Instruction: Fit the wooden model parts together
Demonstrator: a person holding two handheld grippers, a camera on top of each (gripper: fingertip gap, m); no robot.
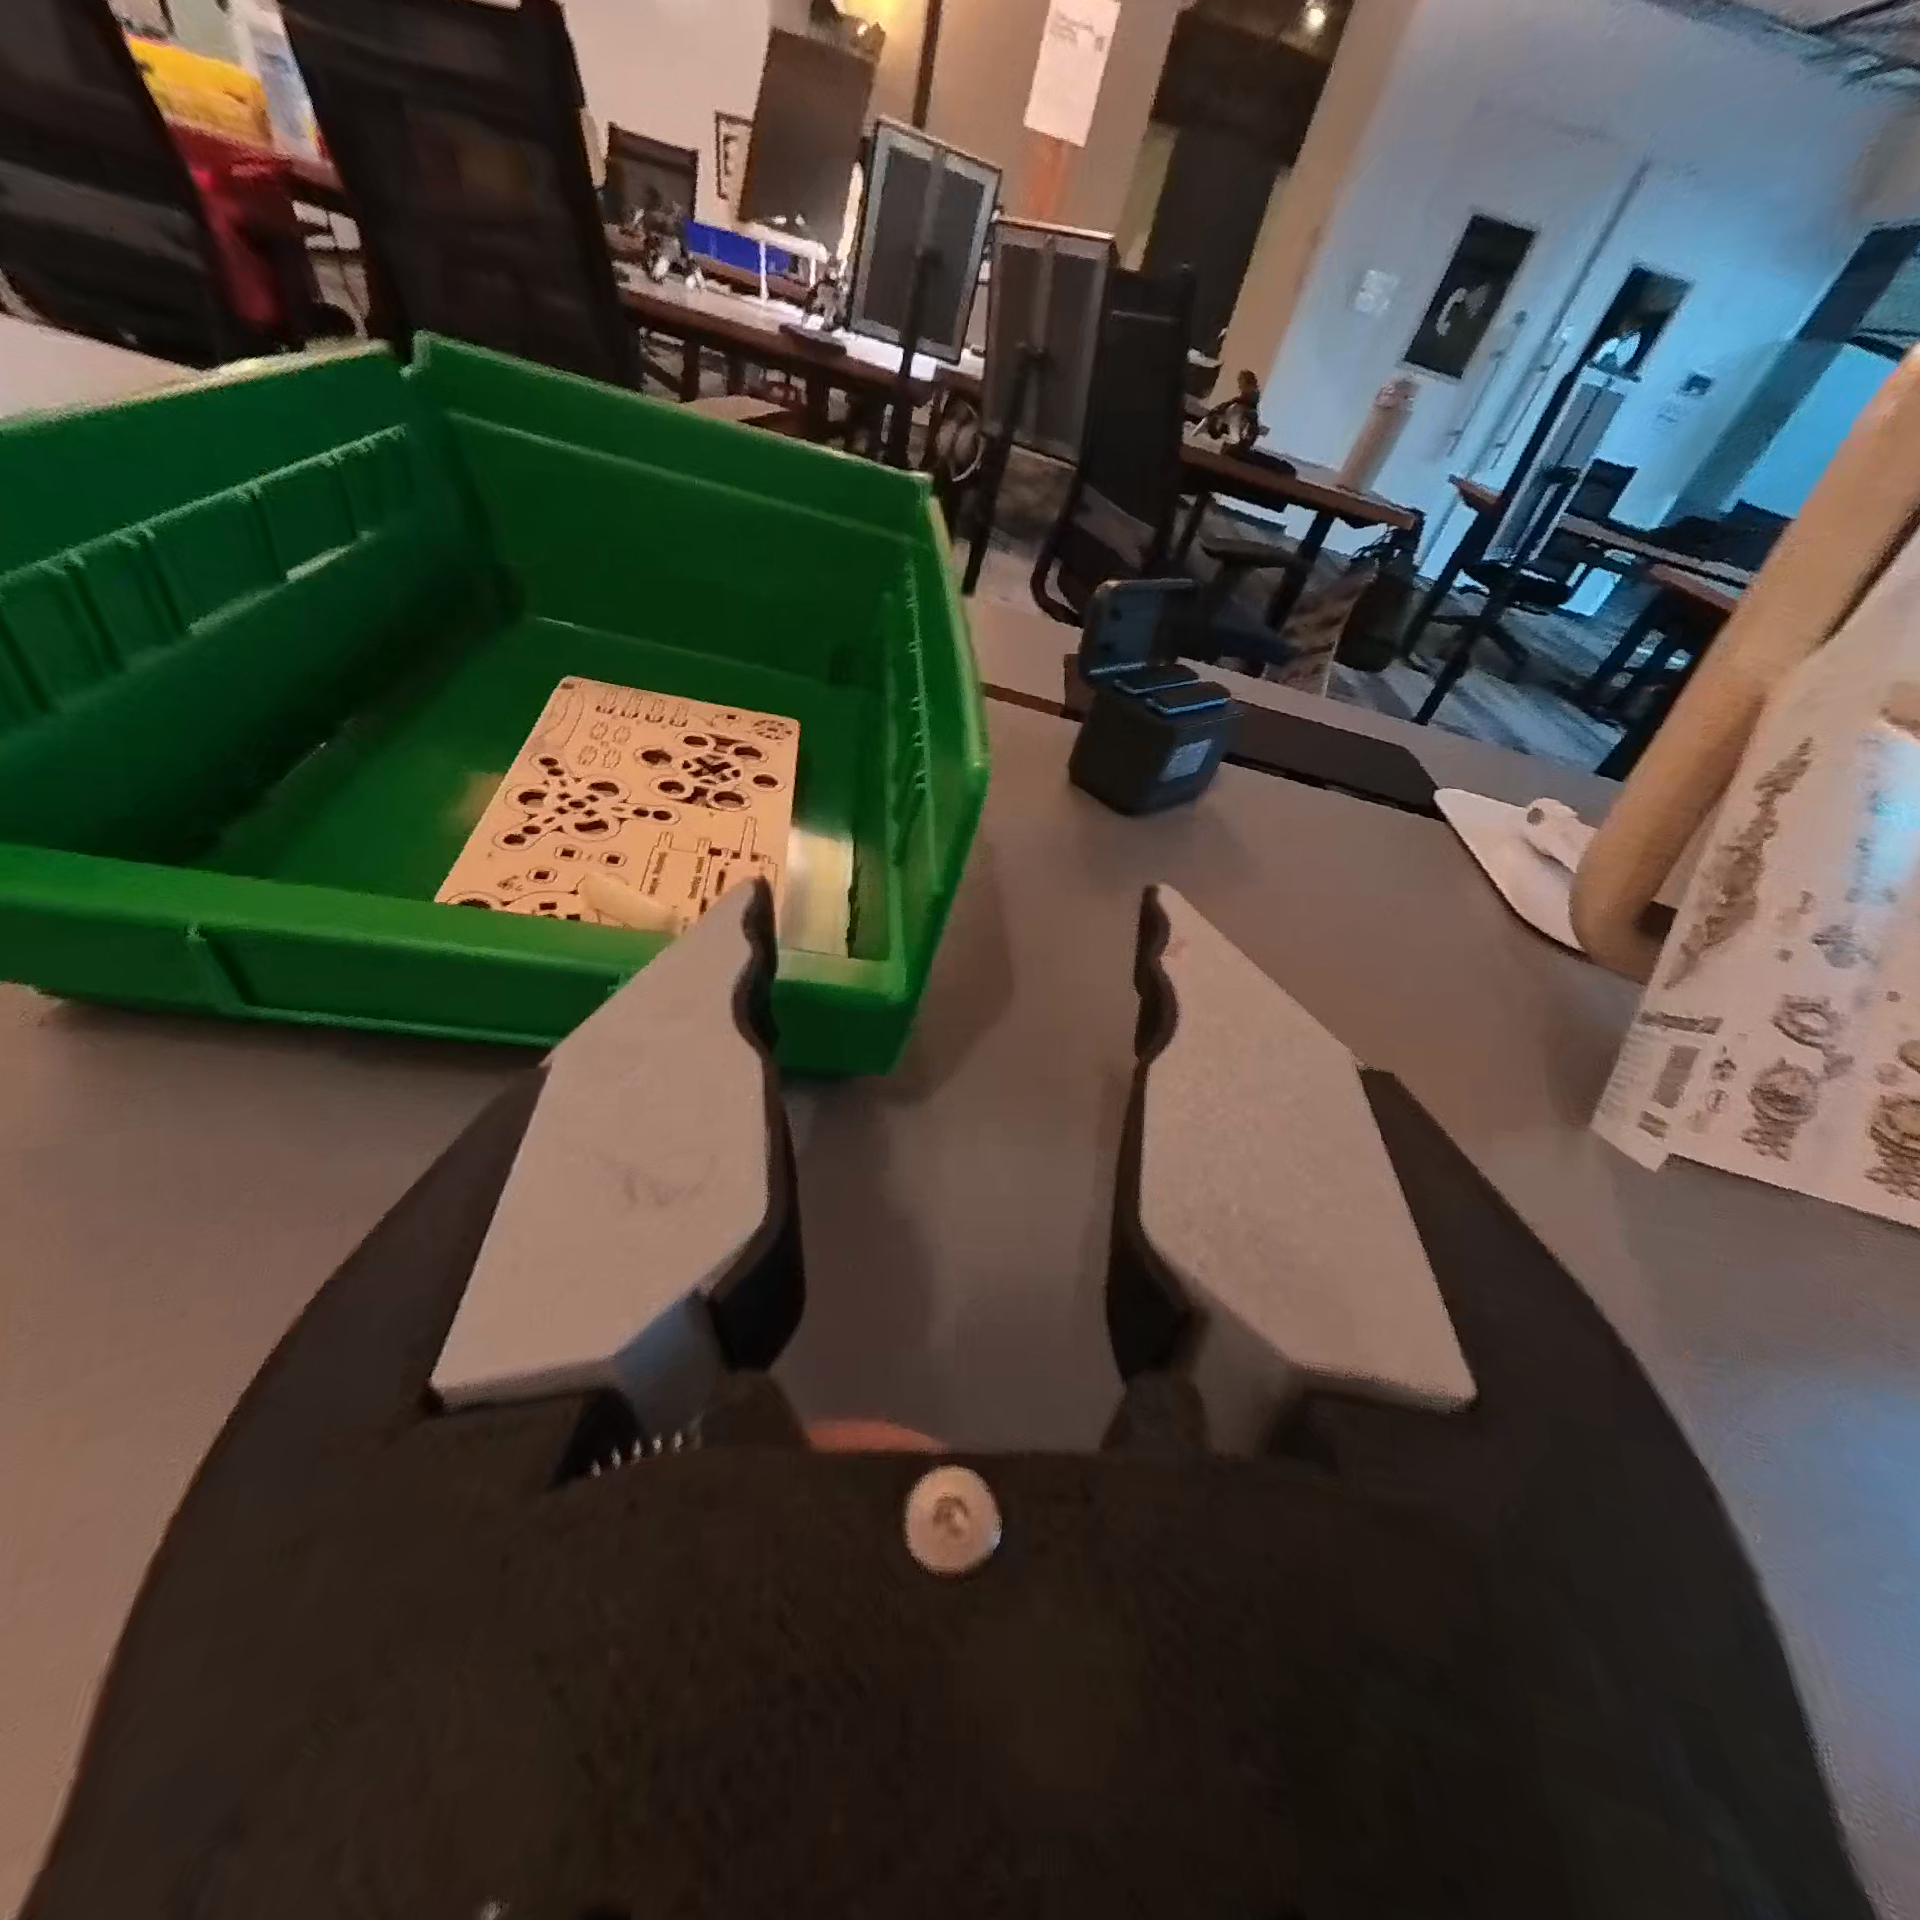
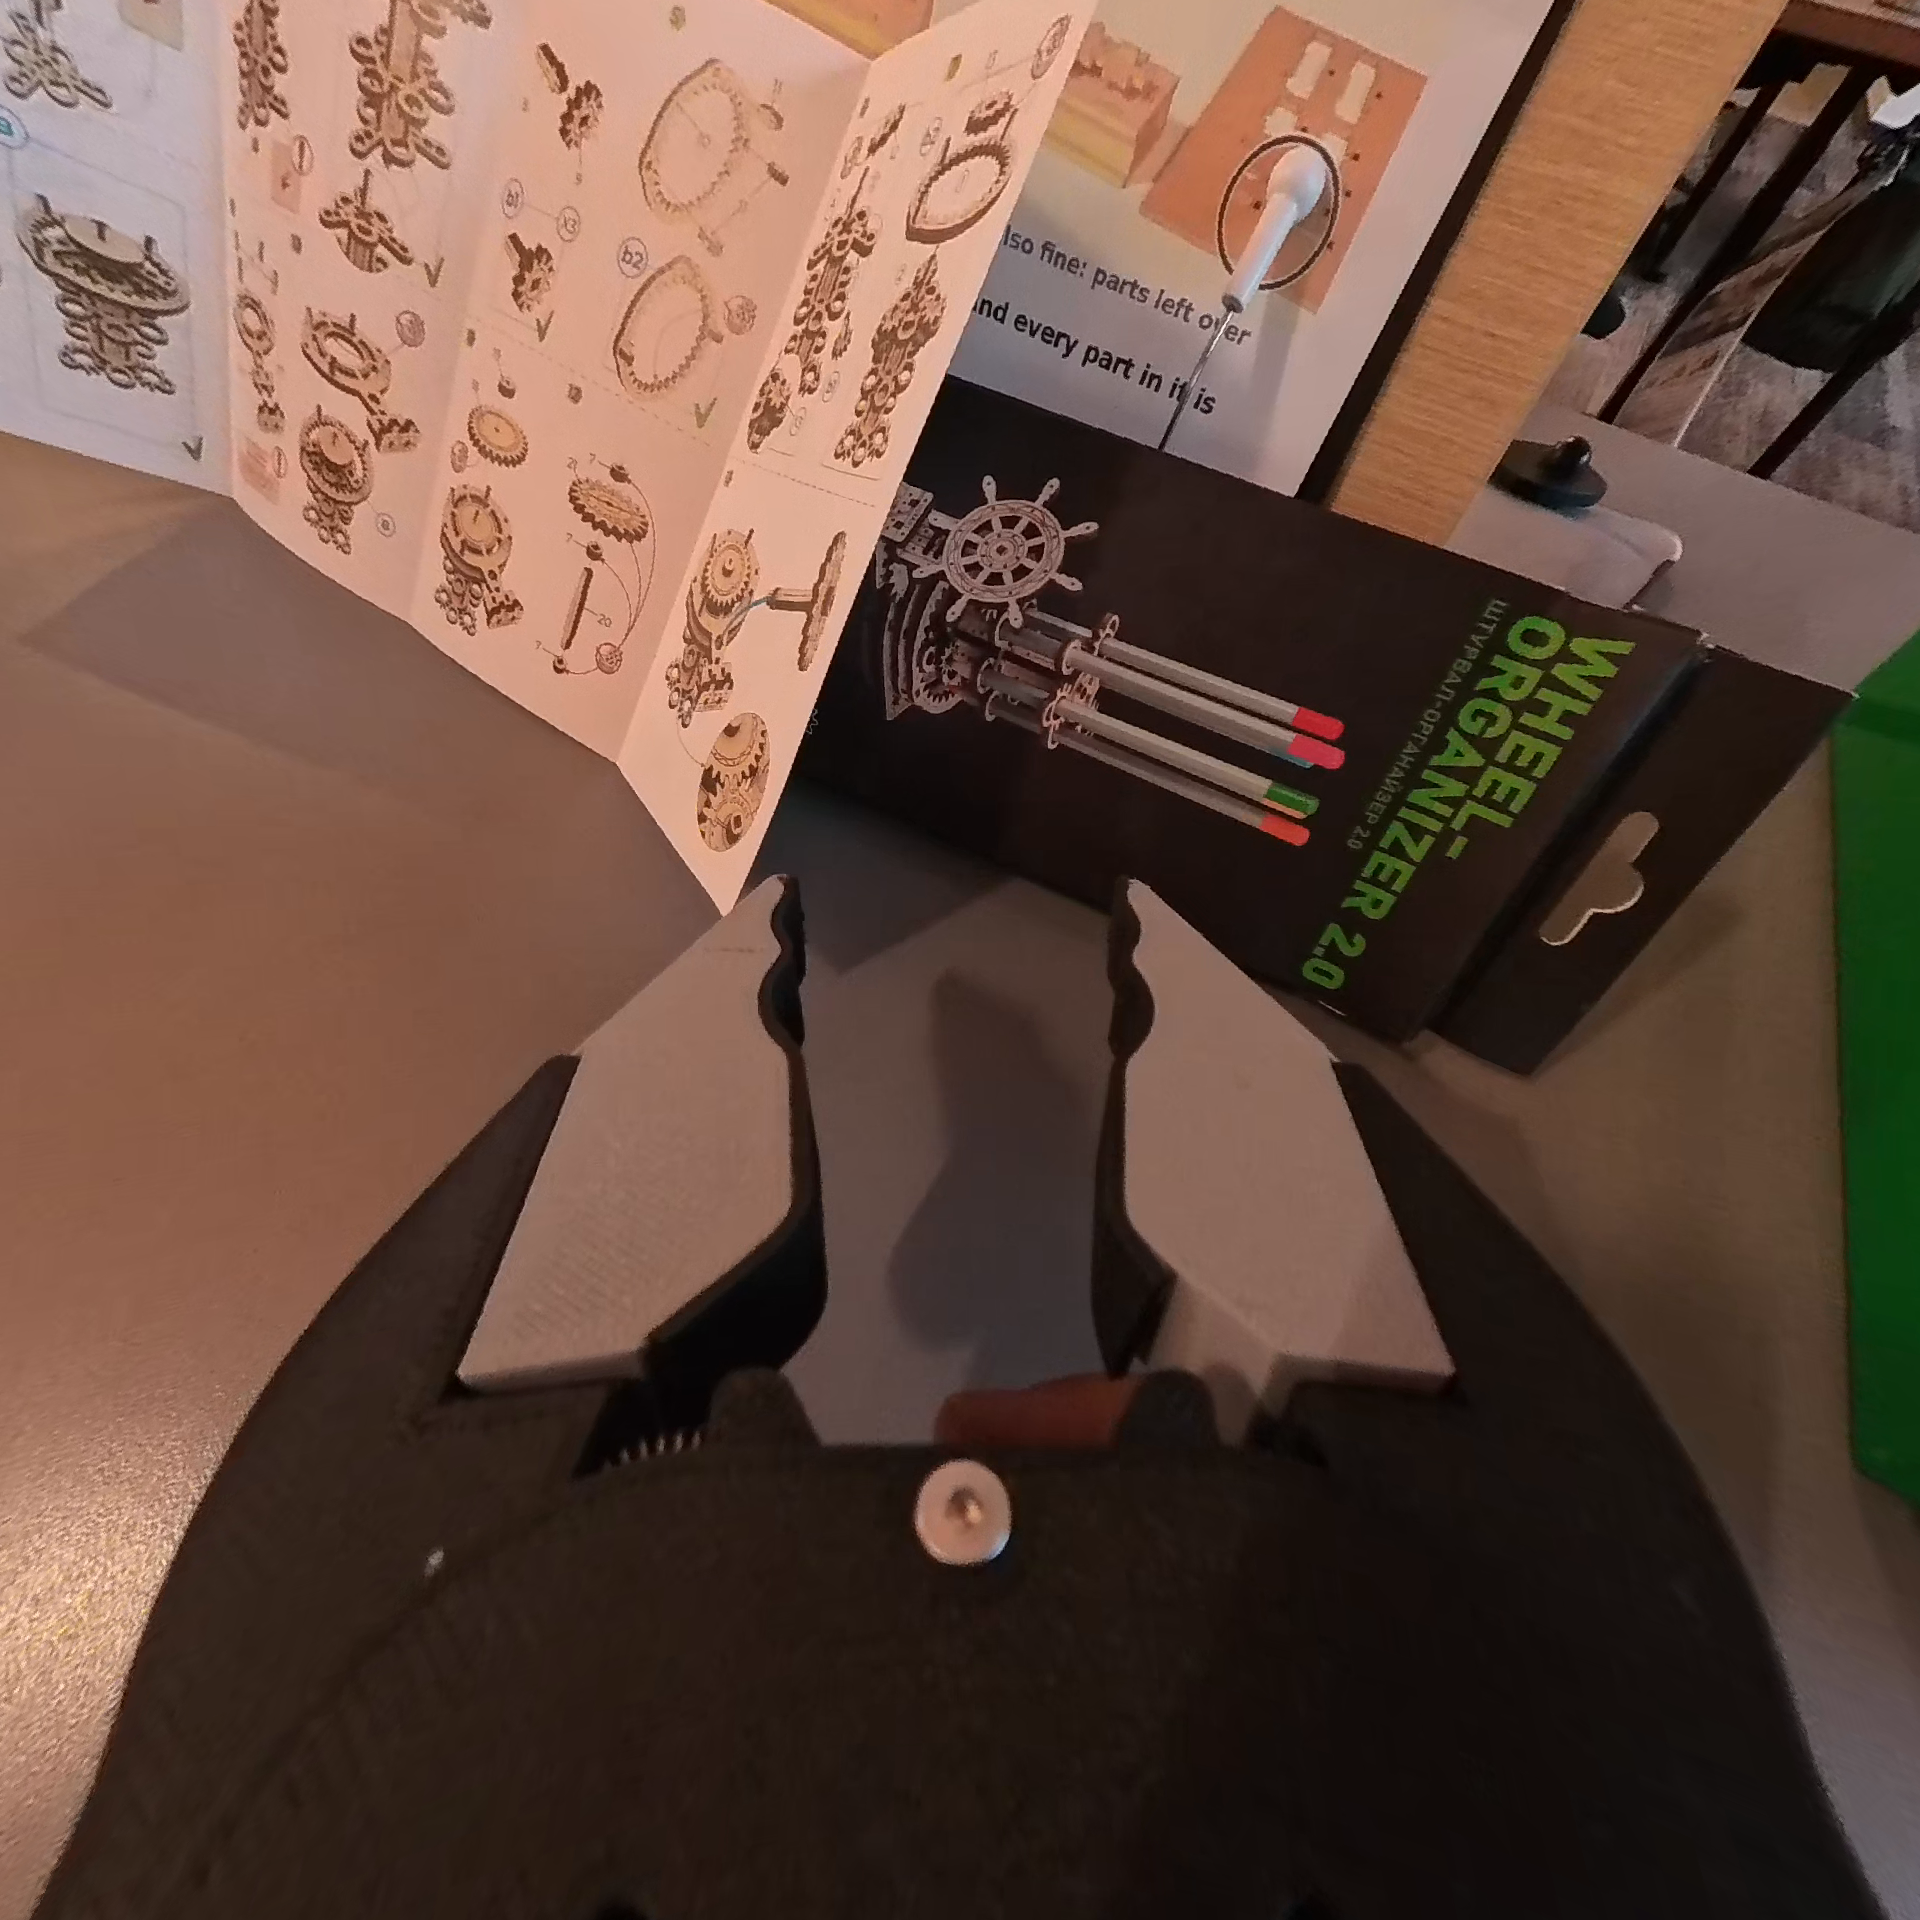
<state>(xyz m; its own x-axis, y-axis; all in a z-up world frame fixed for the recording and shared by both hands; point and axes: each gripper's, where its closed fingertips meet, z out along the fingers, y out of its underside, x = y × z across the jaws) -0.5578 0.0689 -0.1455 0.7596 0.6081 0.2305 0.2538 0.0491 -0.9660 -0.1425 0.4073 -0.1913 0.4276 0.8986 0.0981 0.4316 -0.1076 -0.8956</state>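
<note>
A laser-cut wooden parts sheet (image 1: 634,805) lies flat in a green plastic bin (image 1: 914,727) on the grey table, with a small loose wooden piece (image 1: 634,902) on its near edge. My left gripper (image 1: 956,914) is open and empty, hovering over the table just right of the bin's near corner. My right gripper (image 2: 956,909) is open and empty above the table, facing the unfolded instruction sheet (image 2: 499,343) and the dark kit box (image 2: 1299,748). No wooden part shows in the right wrist view.
A dark grey case with an open lid (image 1: 1148,727) stands behind the bin. The instruction sheet (image 1: 1787,987) stands at the right of the left wrist view, near white paper (image 1: 1507,852). A printed poster (image 2: 1195,208) leans behind the box. The bin edge (image 2: 1881,1091) shows at right. Chairs and desks fill the background. My hands' fingertips stand some 55 centimetres from each other. About 10 centimetres separates my left fingertips from the small loose wooden piece (image 1: 634,902).
</note>
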